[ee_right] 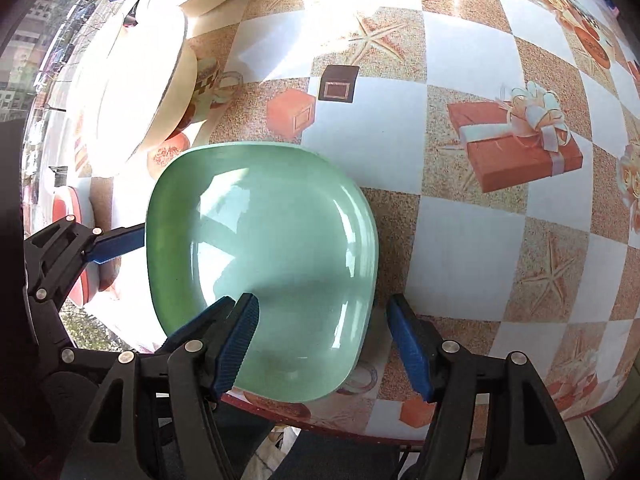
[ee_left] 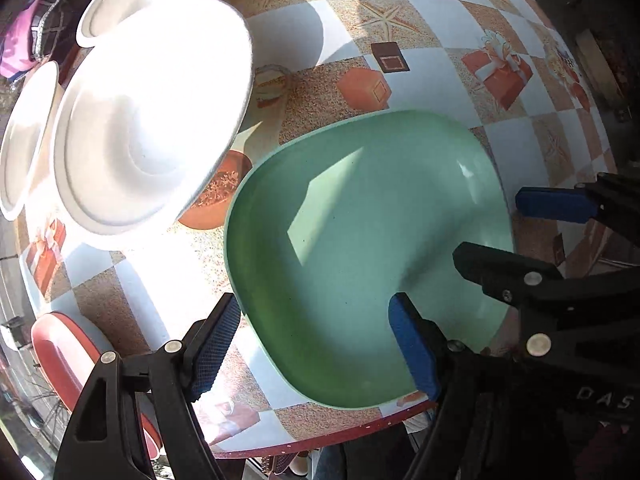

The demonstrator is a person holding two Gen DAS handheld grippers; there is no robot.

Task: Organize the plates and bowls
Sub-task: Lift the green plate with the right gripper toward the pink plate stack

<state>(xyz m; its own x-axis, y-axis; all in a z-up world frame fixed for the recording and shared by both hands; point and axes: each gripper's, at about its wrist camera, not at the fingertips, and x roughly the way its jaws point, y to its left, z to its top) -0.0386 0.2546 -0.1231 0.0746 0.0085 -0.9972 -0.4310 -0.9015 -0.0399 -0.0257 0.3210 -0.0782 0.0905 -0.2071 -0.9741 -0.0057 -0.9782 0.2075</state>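
A green squarish plate point(ee_left: 360, 248) lies at the near edge of the patterned table; it also shows in the right wrist view point(ee_right: 272, 256). My left gripper point(ee_left: 316, 344) is open, its jaws astride the plate's left near rim, one finger outside and one over the plate. My right gripper point(ee_right: 324, 344) is open astride the plate's right near rim; it also shows in the left wrist view point(ee_left: 516, 228). White bowls point(ee_left: 152, 112) stand stacked to the left, with white plates point(ee_left: 28, 136) beside and behind them.
A red-rimmed dish point(ee_left: 68, 364) sits at the table's left near edge. The table's near edge point(ee_left: 340, 432) runs just below the green plate. The checkered tablecloth point(ee_right: 480, 200) stretches to the right and far side.
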